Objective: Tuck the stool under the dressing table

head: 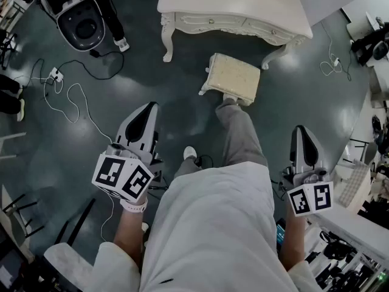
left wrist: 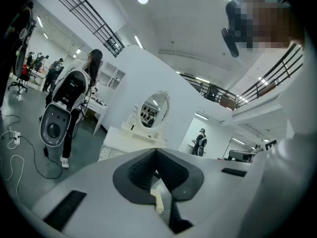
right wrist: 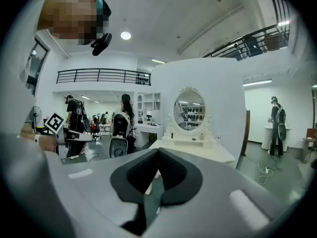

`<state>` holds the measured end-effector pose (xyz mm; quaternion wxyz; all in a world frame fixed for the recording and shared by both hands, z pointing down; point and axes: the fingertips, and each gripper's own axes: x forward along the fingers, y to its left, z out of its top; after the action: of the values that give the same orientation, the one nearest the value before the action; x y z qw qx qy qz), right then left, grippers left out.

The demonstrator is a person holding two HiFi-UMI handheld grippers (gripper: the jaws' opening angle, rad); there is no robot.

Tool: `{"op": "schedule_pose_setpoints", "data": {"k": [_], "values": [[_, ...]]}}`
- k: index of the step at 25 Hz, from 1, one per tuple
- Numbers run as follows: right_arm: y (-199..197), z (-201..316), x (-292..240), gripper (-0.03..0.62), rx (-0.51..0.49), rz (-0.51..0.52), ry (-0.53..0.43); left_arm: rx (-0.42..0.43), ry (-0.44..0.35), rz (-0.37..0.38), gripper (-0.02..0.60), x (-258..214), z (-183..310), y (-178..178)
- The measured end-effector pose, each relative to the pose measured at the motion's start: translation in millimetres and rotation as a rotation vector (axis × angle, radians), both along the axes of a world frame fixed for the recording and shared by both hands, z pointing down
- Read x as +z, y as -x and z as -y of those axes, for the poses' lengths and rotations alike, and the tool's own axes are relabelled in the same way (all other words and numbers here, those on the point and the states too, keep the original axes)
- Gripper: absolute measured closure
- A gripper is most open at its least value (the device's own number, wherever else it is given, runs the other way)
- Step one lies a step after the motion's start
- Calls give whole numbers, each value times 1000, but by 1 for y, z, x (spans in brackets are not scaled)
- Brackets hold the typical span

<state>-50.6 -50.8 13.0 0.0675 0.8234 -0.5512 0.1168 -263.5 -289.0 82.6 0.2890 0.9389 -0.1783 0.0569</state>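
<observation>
Stool (head: pixel 233 76): stands on the floor (head: pixel 182 108), slightly askew, just before the front edge of the dressing table (head: pixel 234 8); not yet under it.
Handling: we judge it light, rigid-framed and soft-topped, likely to slide. Push the near seat rail, not the cushion.
Left gripper (head: pixel 148 109): jaws together, empty.
Right gripper (head: pixel 302 134): jaws together, empty.
Hidden: most of the stool's legs; the space under the tabletop. We cannot confirm that the shoe (head: pixel 230 98) touches the stool.
</observation>
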Motion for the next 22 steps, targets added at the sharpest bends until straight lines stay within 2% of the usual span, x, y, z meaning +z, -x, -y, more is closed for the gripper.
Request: {"op": "schedule_pose_setpoints", "data": {"k": [5,14,19,22], "values": [[32,12,8,582,-35,18,20,59,-28,45,572,13,-14,10],[54,13,36,582,-86,70,21,58,20,109,572,26,-56,32],[48,-20,49,582,-63,98,14,72,19,118,572,25,-83,23],[45,-52,46,582,-41,80,-4,94,17,130,572,24,-111,16]]}}
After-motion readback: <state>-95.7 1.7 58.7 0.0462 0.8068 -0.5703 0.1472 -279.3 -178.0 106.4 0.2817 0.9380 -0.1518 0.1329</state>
